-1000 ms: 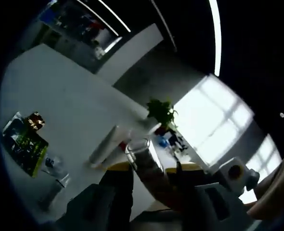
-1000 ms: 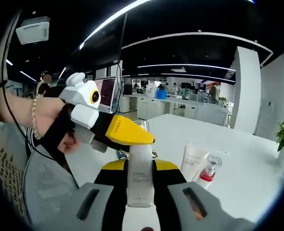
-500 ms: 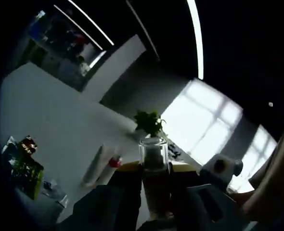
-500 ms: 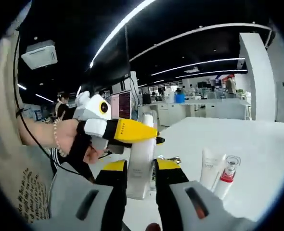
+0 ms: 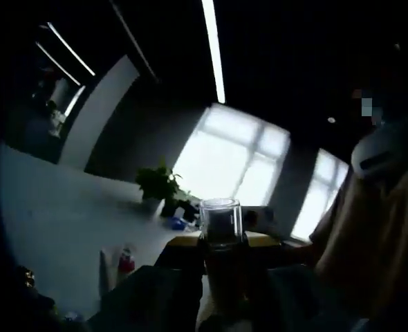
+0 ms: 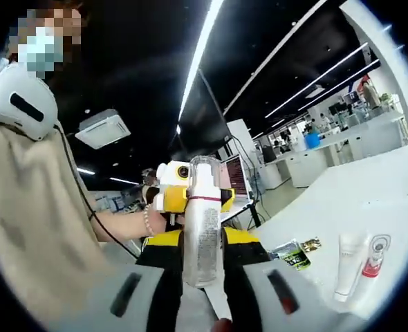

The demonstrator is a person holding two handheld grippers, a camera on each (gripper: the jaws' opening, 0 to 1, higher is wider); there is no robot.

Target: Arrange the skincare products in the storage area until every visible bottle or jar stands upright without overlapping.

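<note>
My left gripper is shut on a dark bottle with a clear cap, which stands upright between the jaws, raised above the white table. My right gripper is shut on a tall silvery-white bottle with a clear cap, also lifted. Just behind that bottle sits the left gripper with its yellow jaws, held by a hand. A white tube and a red-capped bottle lie side by side on the table; the same tube and red-capped bottle appear dimly in the left gripper view.
A green packet lies on the table near the tube. A potted plant stands at the table's far edge by bright windows. The person's beige sleeve is close on the left, and the same sleeve shows at the right.
Both views have swung upward and rolled, so the table sits lower and further aside. Each gripper still holds its bottle. The left gripper now sits directly behind the right gripper's bottle.
</note>
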